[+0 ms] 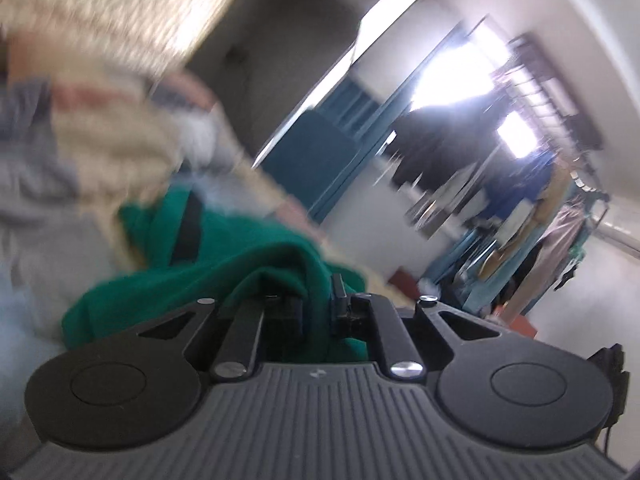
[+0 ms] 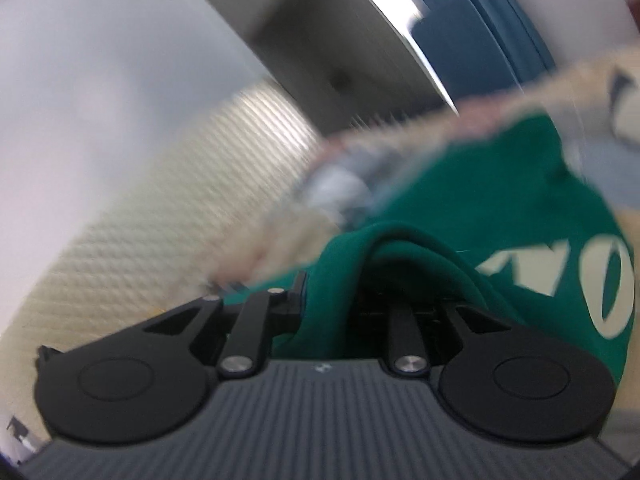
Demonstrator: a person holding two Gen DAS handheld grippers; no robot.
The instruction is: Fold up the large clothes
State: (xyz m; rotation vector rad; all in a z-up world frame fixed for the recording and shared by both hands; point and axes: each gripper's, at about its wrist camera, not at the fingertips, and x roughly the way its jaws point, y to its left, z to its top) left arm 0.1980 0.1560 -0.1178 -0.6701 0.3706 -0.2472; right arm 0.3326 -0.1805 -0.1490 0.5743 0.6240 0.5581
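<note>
While both tongs [image 1: 316,300] [image 2: 332,300] pinch green garment [image 1: 256,256] [image 2: 500,200], cream blanket [image 1: 120,60] crowds behind; clothes rack [image 1: 532,232] beyond.

Count: 1 green garment [image 1: 248,256], seen from both wrist views, with white lettering on the right-wrist side [image 2: 500,208]. 2 hand-held grippers, left hand-held gripper [image 1: 316,300] and right hand-held gripper [image 2: 332,300], 1 per view. 1 cream textured cloth [image 2: 132,248] underneath. 1 heap of pale clothes [image 1: 80,128], item count unreadable through blur. 1 clothes rack [image 1: 532,216].
</note>
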